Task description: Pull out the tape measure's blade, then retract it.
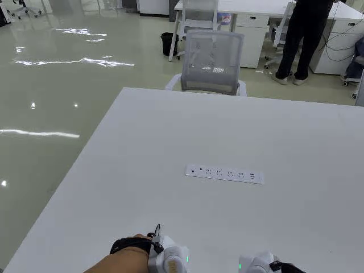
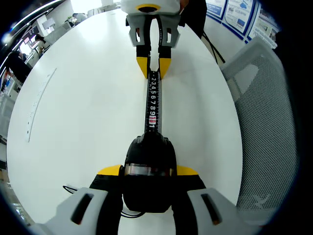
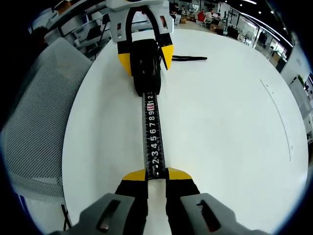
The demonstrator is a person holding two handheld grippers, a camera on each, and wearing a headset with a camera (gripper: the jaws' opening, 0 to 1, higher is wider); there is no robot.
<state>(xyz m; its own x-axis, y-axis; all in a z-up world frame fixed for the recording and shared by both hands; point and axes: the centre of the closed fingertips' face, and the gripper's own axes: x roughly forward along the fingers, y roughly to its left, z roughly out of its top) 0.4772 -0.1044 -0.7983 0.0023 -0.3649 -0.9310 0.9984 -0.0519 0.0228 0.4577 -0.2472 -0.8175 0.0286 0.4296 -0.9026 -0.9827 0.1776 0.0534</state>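
A black tape measure case sits between the yellow pads of my left gripper, which is shut on it. Its blade is drawn out a short way over the white table, with numbers up to about 12 showing. My right gripper is shut on the blade's tip and faces the left one. In the right gripper view the case lies at the far end of the blade. In the head view the backs of the left gripper and right gripper sit at the table's near edge.
A white power strip lies mid-table. A grey mesh chair stands at the far edge, another mesh chair beside the near edge. A black cord lies near the left gripper. A person stands by desks beyond.
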